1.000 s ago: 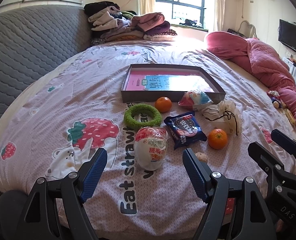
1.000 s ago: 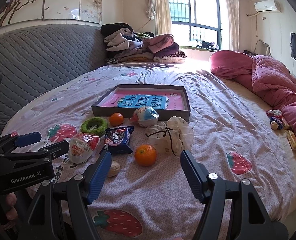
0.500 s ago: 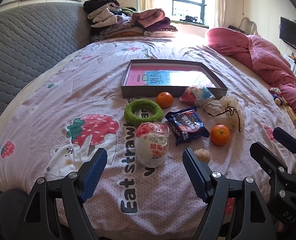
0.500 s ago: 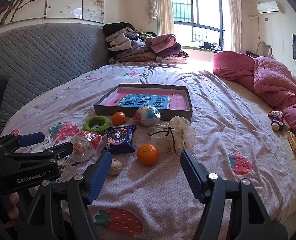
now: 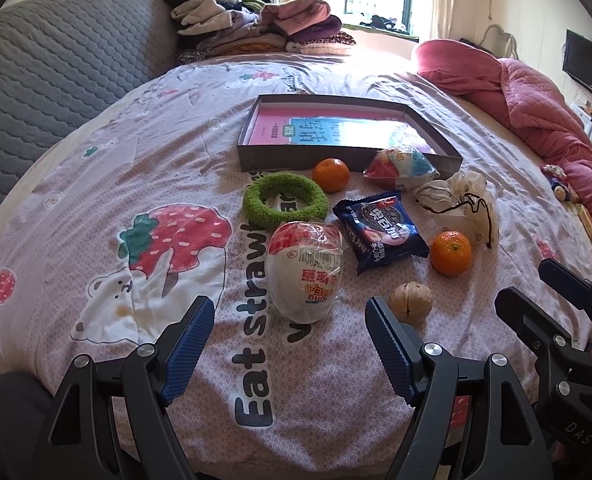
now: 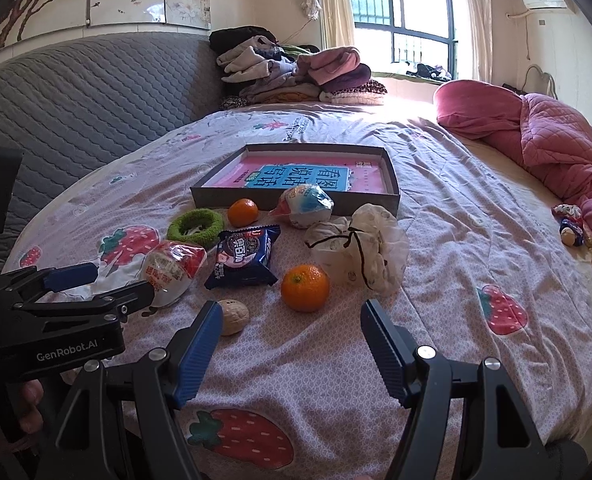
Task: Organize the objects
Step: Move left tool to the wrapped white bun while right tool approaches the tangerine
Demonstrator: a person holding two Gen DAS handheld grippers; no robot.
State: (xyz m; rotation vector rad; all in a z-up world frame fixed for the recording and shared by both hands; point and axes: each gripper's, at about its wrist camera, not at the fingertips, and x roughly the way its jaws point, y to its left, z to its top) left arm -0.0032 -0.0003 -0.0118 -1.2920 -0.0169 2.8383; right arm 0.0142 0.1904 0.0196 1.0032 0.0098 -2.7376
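Bedroom; strawberry-print bedspread [image 5: 96, 184] carrying scattered items before a shallow box [image 5: 347, 160]. Left gripper [image 5: 288, 336], jaws spread wide and empty, is hovering directly short of the wrapped snack ball [image 5: 303, 270], whose long axis is running away from the fingers. Right gripper [image 6: 290, 340], likewise wide and empty, is facing the near orange [image 6: 305, 287]; walnut [image 6: 232, 316] lying just beside its left finger.

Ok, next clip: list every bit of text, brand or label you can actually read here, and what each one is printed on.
"Eat straw…", the rest hidden: bedsheet.
"GenRobot.AI": left gripper body.
"DAS": right gripper body, cut off by the frame edge.
"看图说话", seen upside down: book cover inside the box.
Blue biscuit packet: large Chinese brand characters, too distorted to read surely.
Egg-shaped snack: red Chinese characters and small print, unreadable.
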